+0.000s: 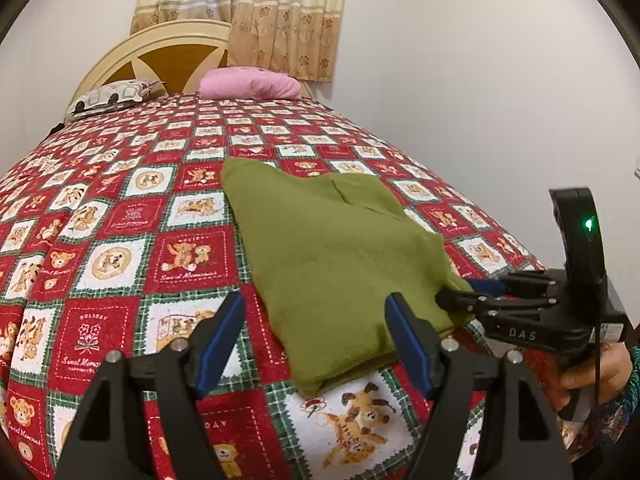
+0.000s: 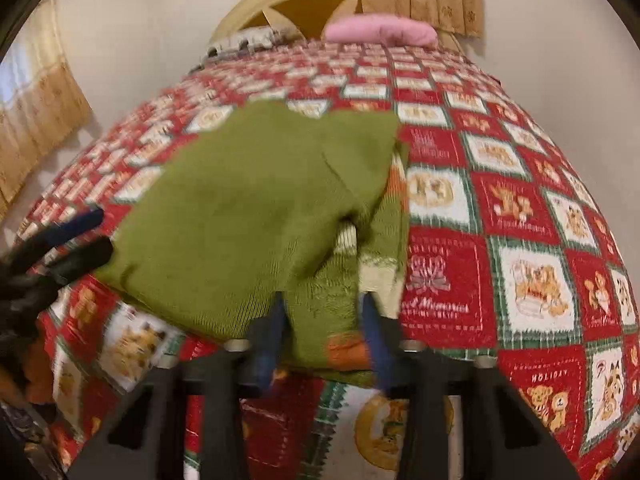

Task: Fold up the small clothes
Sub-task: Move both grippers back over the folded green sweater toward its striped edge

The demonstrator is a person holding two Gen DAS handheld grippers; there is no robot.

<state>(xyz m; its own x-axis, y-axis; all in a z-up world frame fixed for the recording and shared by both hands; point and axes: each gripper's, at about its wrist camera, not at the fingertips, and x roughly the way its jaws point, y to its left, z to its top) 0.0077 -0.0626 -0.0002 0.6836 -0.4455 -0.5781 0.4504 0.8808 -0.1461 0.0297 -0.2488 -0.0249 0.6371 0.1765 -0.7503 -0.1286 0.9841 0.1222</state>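
- My left gripper (image 1: 316,344) stands wide apart just above the bedspread (image 1: 120,248), its blue pads (image 1: 222,340) straddling the near corner of the green garment (image 1: 328,256) without pressing on it.
- My right gripper (image 2: 324,336) is drawn in narrow, and a bunched flap of the green garment (image 2: 248,216) sits between its blue pads (image 2: 276,340); in the blurred right wrist view the cloth fills the gap, so I take it as pinched there.
- From the left wrist view, my right gripper (image 1: 456,300) reaches in from the right edge, its fingertips at the garment's right-hand corner, with my hand (image 1: 596,368) on the handle behind it.
- From the right wrist view, my left gripper (image 2: 80,236) shows at the left edge, beside the garment's near left corner.
- The green garment lies folded on the red, white and green teddy-bear bedspread (image 2: 520,240), flat over most of its area, with a lighter inner face and an orange patch showing at the lifted flap near my right pads.
- Further up the bed, a pink pillow (image 1: 250,84) and a patterned grey-and-white pillow (image 1: 112,98) lie against the cream headboard (image 1: 168,52).
- Behind that hangs a beige flowered curtain (image 1: 280,20) against a pale wall (image 1: 480,80).
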